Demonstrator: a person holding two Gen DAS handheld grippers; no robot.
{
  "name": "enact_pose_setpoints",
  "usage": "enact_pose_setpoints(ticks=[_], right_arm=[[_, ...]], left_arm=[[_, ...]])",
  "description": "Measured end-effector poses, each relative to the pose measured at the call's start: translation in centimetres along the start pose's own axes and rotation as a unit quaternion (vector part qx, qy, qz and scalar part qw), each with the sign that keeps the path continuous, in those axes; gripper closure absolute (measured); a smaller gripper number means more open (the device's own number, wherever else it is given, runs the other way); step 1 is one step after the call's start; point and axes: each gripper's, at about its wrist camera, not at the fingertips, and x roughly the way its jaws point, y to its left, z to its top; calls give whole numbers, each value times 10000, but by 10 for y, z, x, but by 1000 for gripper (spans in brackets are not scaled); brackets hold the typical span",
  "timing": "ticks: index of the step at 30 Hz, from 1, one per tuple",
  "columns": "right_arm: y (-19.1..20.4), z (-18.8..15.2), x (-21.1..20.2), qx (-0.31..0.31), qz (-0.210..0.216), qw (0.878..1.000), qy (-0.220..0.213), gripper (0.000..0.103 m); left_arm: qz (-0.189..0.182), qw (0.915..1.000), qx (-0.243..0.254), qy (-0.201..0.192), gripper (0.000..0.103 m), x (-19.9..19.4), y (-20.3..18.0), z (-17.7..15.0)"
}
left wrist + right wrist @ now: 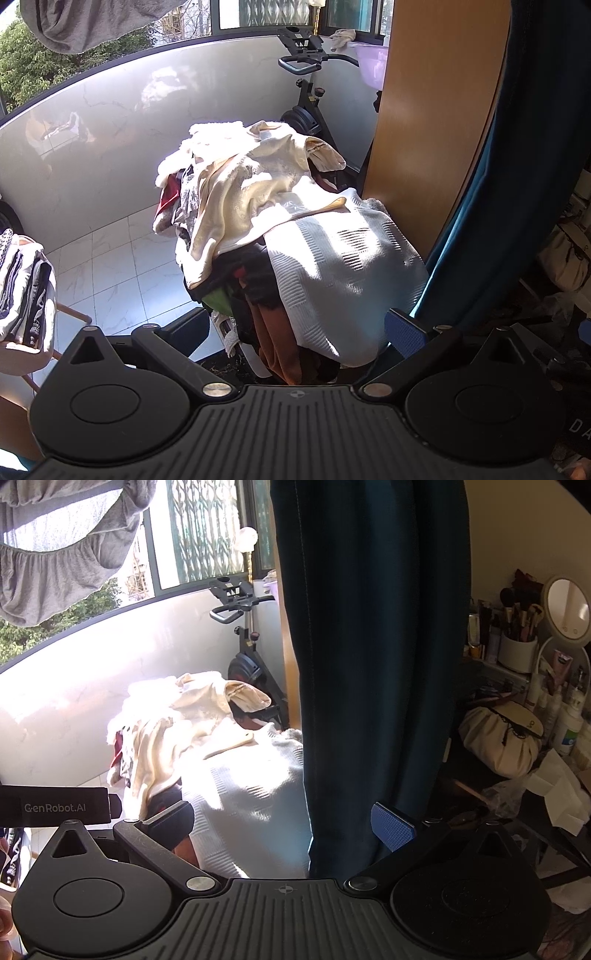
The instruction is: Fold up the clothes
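I have both grippers spread wide, holding nothing. The left gripper (297, 326) points at the pile (280, 229) of unfolded clothes, which sits just ahead of its fingertips and slightly below. I judge I keep it apart there to be ready to pick 1 garment off the top.

The white knit (343, 273) drapes over the near right side of the pile, closest to the left gripper, so it looks like the easiest first take. The cream cloth (243, 192) lies farther ahead, partly over the knit's far edge, which could drag along if I pull the knit.

The right gripper (295, 823) faces the dark curtain (369, 646), which hangs just ahead, between its fingers; whether it touches them I cannot tell. The pile lies ahead-left of it.

A folded stack (22, 291) rests on a chair to the far left of the left gripper, likely where finished pieces go.
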Motion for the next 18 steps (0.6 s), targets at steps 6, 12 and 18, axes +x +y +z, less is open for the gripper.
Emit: enact_pose_setpoints(ticks=[6, 12, 18], right_arm=[[-1, 0, 0, 38, -19, 10000, 18, 1], [-3, -1, 1, 66, -35, 10000, 21, 1], [-5, -1, 1, 54, -19, 10000, 18, 1]], left_arm=[[9, 10000, 54, 0, 0, -1, -3, 1], [17, 10000, 57, 11, 0, -2, -4, 1], [35, 10000, 70, 21, 0, -2, -4, 2]])
